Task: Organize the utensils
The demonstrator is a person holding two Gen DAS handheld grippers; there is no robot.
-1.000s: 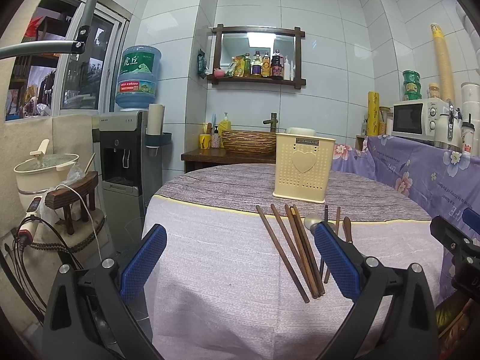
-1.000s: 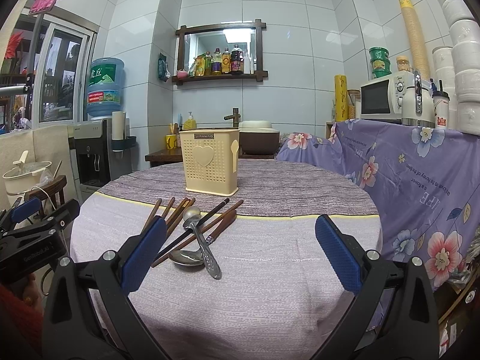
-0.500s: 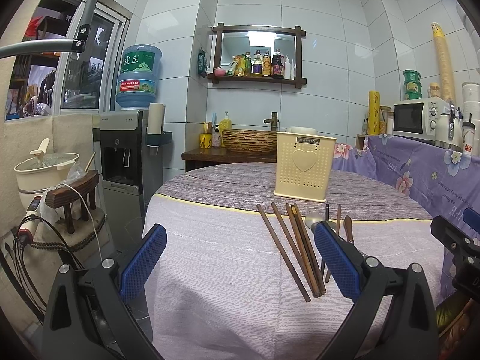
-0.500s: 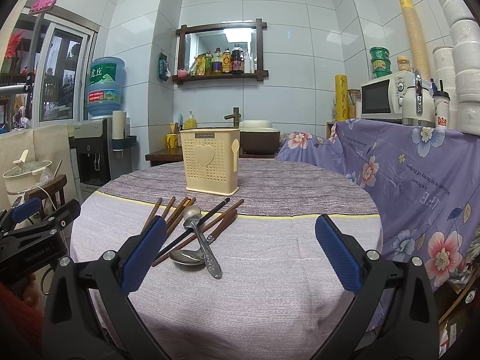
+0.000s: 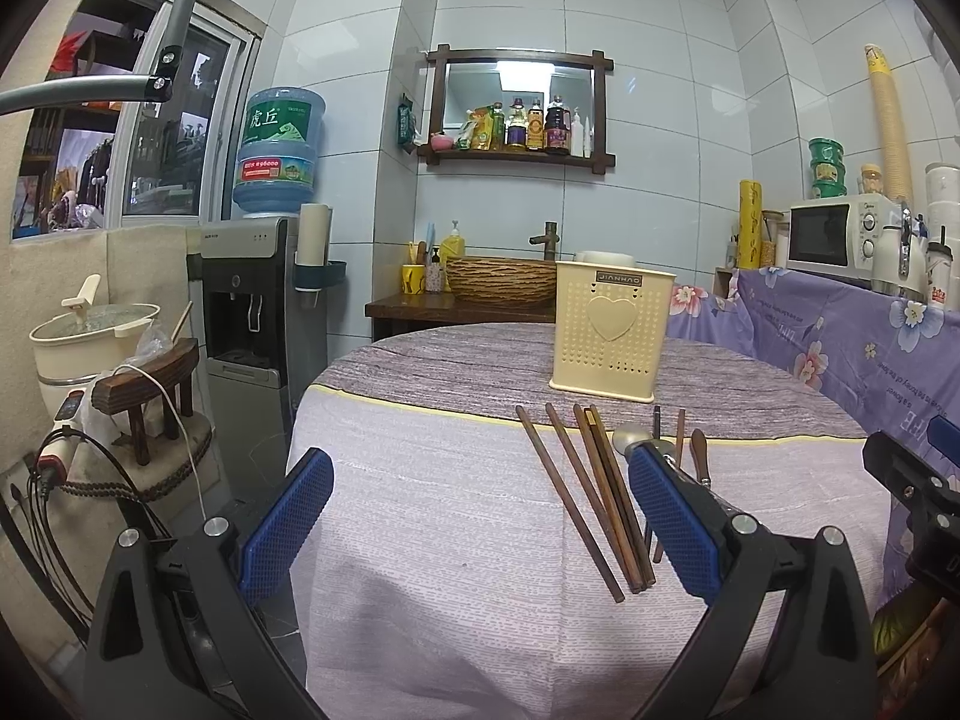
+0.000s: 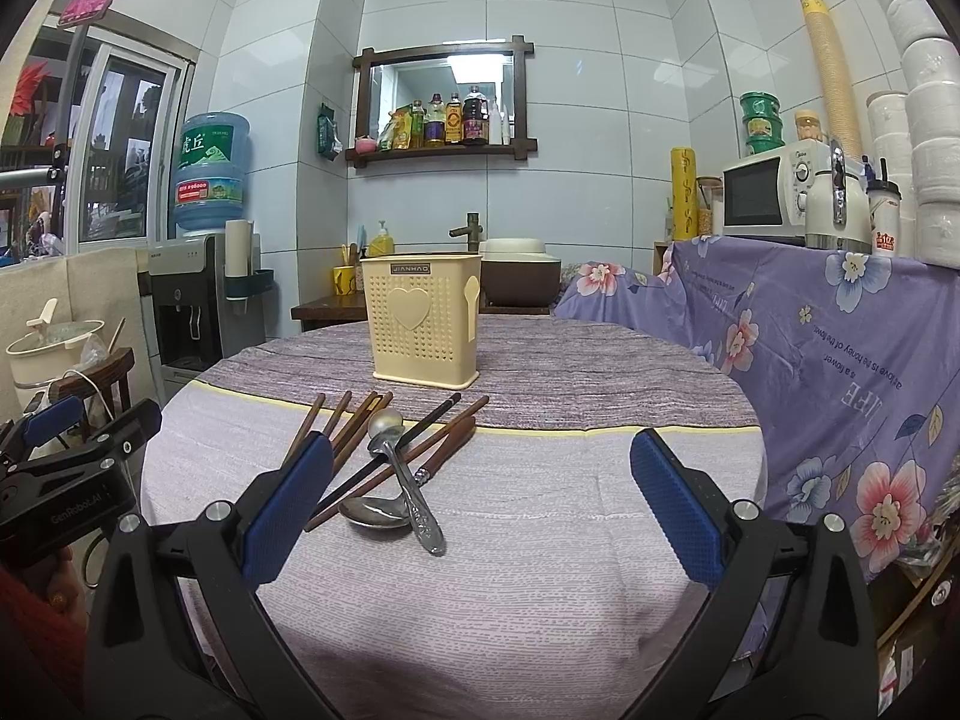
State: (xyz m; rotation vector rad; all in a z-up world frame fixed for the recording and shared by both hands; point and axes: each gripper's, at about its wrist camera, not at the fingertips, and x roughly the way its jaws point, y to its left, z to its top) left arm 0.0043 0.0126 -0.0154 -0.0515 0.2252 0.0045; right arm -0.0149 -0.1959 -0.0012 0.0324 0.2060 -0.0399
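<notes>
Both the left gripper (image 5: pixel 480 516) and right gripper (image 6: pixel 480 504) hang released above the near table edge; brown wooden chopsticks (image 6: pixel 354 420) and steel spoons (image 6: pixel 408 486) lie before the cream perforated plastic holder (image 6: pixel 423 321).

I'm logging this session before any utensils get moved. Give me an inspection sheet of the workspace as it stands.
Surface: round table under a lilac and grey cloth.
Job's things: cream utensil holder upright at the far side; wooden chopsticks fanned in front of it; two metal spoons crossed among them.
Clutter: nothing seen on the table.
Grippers: left gripper and right gripper both open, holding nothing, above the near edge.
Cables: white and black leads by the stool at the left.
Surroundings: water dispenser, microwave, bottle shelf.
</notes>
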